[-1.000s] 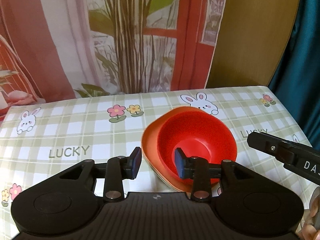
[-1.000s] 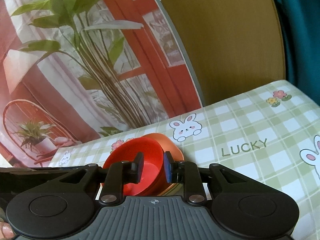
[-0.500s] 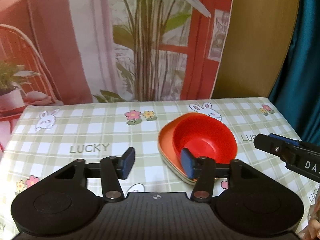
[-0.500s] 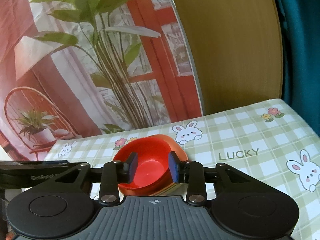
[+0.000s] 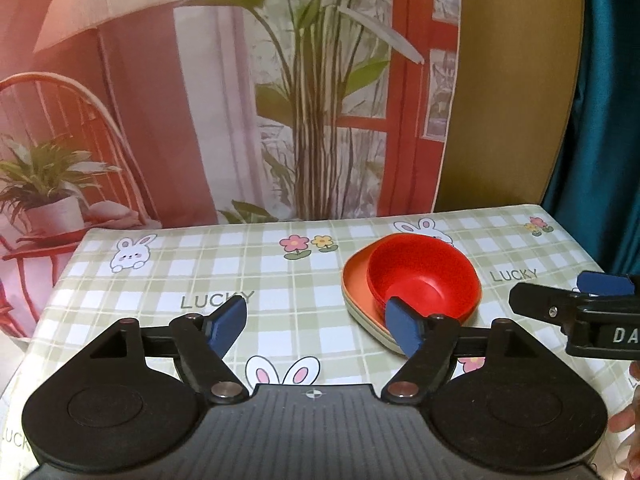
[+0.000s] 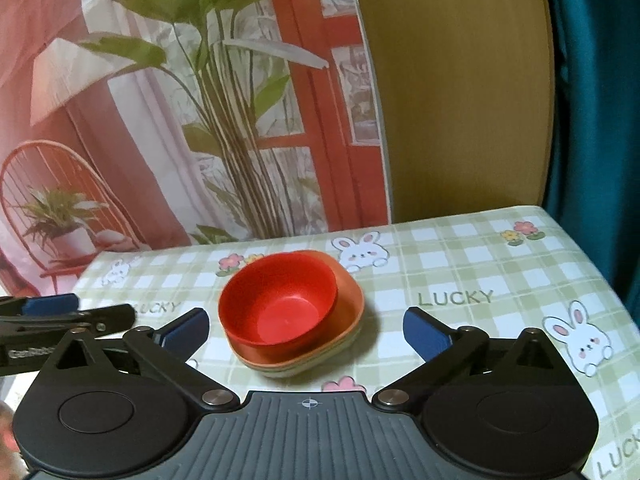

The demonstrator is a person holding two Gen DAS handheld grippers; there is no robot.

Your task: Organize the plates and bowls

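Checked tablecloth | red bowl on plates | both grippers wide

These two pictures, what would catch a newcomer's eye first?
The bright red bowl stands out, nested in an orange plate near the middle of a green checked tablecloth printed with rabbits, flowers and the word LUCKY. In front of it the right gripper hangs wide open and empty, as does the left gripper. Behind the table hangs a backdrop printed with tall plants and a red window.
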